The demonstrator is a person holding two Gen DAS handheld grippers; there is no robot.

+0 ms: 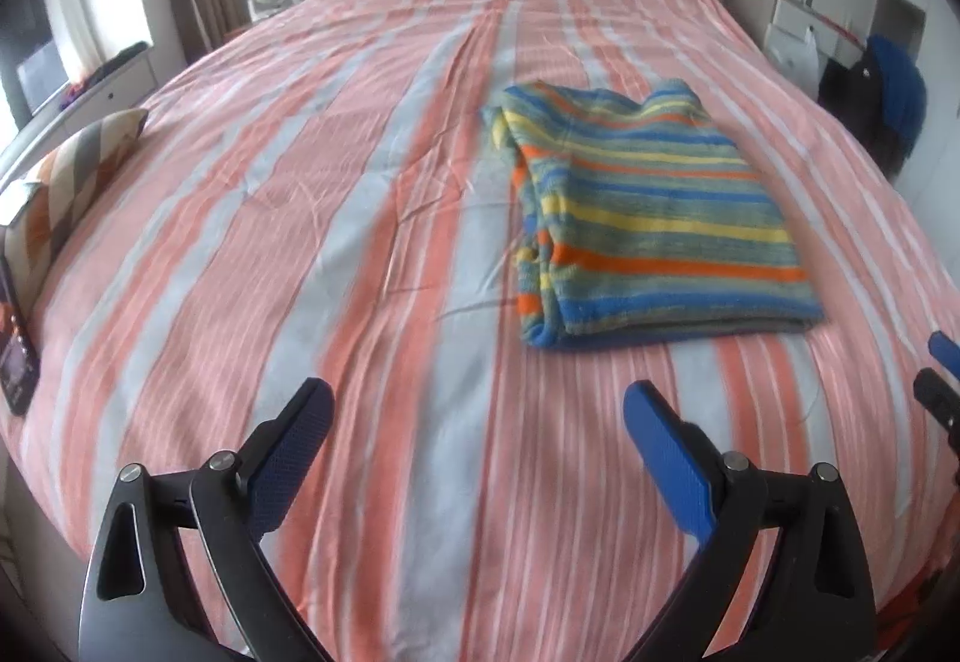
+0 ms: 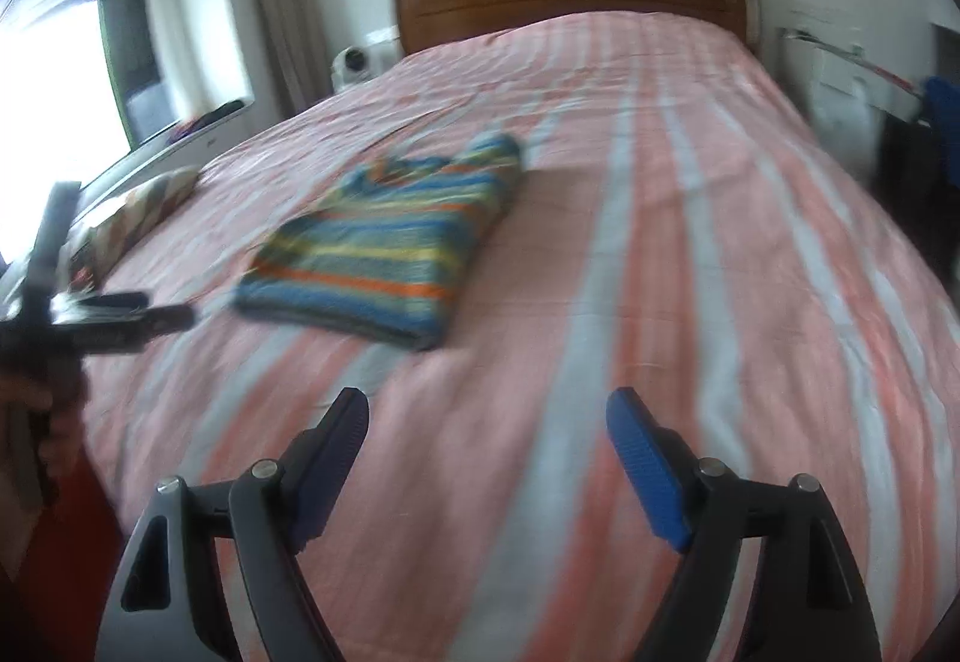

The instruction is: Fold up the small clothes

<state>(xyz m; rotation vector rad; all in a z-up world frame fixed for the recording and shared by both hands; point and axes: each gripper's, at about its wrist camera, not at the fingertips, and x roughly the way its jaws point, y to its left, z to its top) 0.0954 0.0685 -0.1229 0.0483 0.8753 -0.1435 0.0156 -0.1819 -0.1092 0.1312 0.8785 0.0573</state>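
Ahead of both open grippers' fingers [image 1: 666,458]: folded sweater [image 1: 648,218], untouched.

My left gripper [image 1: 477,392] is spread wide, its blue-padded fingers [image 1: 666,458] well apart with nothing between them. My right gripper [image 2: 486,401] is spread just as wide and grips nothing. In the right wrist view the left tool shows at the far left edge with my hand [image 2: 36,422] around its handle, though blur hides detail.
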